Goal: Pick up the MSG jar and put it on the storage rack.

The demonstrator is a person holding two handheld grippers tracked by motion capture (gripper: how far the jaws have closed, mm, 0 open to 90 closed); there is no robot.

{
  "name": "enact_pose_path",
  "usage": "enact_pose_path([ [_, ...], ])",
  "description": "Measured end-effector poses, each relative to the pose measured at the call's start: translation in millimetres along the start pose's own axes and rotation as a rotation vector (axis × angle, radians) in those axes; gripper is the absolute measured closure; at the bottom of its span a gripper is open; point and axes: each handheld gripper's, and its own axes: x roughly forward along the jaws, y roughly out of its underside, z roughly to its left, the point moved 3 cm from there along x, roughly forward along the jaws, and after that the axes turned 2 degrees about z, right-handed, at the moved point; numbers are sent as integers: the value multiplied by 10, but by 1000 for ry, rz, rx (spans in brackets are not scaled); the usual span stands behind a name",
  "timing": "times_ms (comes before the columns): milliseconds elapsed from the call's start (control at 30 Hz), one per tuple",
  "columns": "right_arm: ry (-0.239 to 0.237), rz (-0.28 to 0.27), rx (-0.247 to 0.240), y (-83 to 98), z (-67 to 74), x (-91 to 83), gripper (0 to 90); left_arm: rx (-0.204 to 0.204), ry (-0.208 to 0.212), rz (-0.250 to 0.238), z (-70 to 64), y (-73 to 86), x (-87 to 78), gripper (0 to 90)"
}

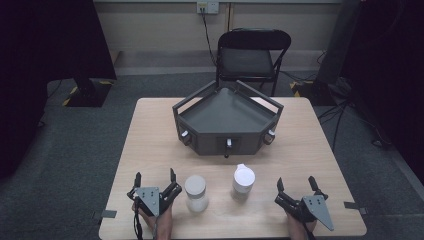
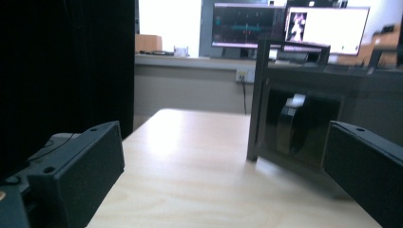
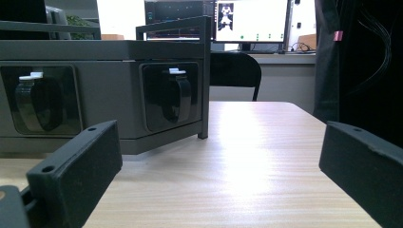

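A dark grey tray-like box (image 1: 200, 137) with raised rails and small knobs on its front faces stands mid-table. In front of it stand two containers: a frosted jar with a grey lid (image 1: 195, 193) and a white-capped jar (image 1: 243, 182). My left gripper (image 1: 154, 179) rests at the near left edge, open, just left of the frosted jar. At the near right edge my right gripper (image 1: 296, 182) is open too, right of the white-capped jar. The left gripper view shows the box's corner (image 2: 304, 128) ahead to the right. Two of the box's knobbed faces (image 3: 109, 95) fill the left of the right gripper view.
The wooden table (image 1: 150, 145) has bare room left and right of the box. A black folding chair (image 1: 252, 55) stands behind the far edge. Dark curtains flank the room, and cables lie on the carpet at the right. Monitors (image 3: 252, 21) glow in the background.
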Motion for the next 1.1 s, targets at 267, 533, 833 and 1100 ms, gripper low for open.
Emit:
enact_pose_path([
  [267,0,0,0,0,0,0,0,0,89,-22,-1,-291,-105,0],
  [533,-3,0,0,0,-4,0,0,-21,224,-6,-6,-417,-189,0],
  [833,-5,0,0,0,-7,0,0,-9,327,-11,-124,-422,-224,0],
  [1100,-5,0,0,0,-7,0,0,5,377,4,-220,-353,-262,1],
])
